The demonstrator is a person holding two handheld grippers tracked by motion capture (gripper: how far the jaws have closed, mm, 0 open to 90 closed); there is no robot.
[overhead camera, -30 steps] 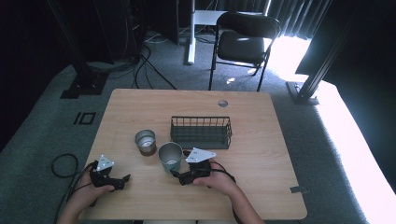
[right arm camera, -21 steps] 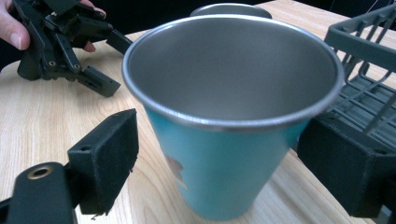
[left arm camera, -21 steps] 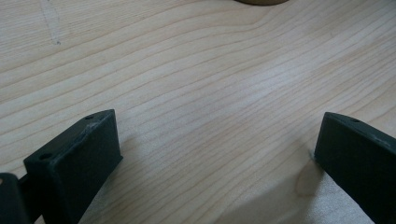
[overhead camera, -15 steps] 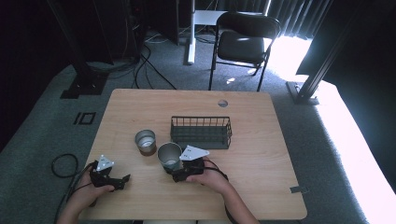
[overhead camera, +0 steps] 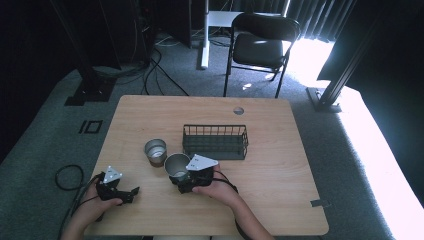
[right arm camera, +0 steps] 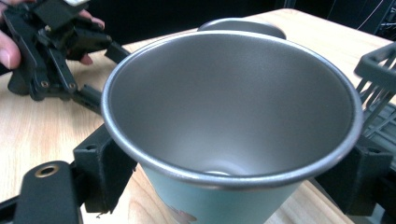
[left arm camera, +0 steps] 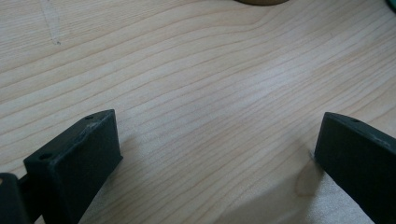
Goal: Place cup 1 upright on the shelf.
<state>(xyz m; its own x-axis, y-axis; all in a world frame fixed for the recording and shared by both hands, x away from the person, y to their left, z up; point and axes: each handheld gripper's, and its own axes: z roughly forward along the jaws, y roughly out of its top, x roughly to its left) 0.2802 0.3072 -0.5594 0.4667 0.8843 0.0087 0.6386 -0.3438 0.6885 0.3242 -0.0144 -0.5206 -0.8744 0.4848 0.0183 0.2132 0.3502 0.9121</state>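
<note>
A metal cup point(overhead camera: 175, 166) with a teal outside point(right arm camera: 233, 116) stands upright on the wooden table point(overhead camera: 280, 150). My right gripper point(overhead camera: 178, 176) is open around it, one black jaw on each side of the cup's lower wall point(right arm camera: 229, 186). A second metal cup point(overhead camera: 155, 150) stands just behind and to the left, its rim point(right arm camera: 243, 23) showing past the first. My left gripper point(overhead camera: 131, 192) rests open on bare wood point(left arm camera: 219, 158) at the table's front left, with nothing between its jaws. In the right gripper view that left gripper point(right arm camera: 105, 74) sits in a hand at the upper left.
A dark wire basket point(overhead camera: 215, 142) stands right behind the cups, and its corner point(right arm camera: 378, 65) is close to my right jaw. A round cable hole point(overhead camera: 238, 110) lies near the far edge. A chair point(overhead camera: 260, 47) stands beyond the table.
My right gripper has slid left up to the teal cup, so its jaws now straddle it. The left gripper has stayed put.
</note>
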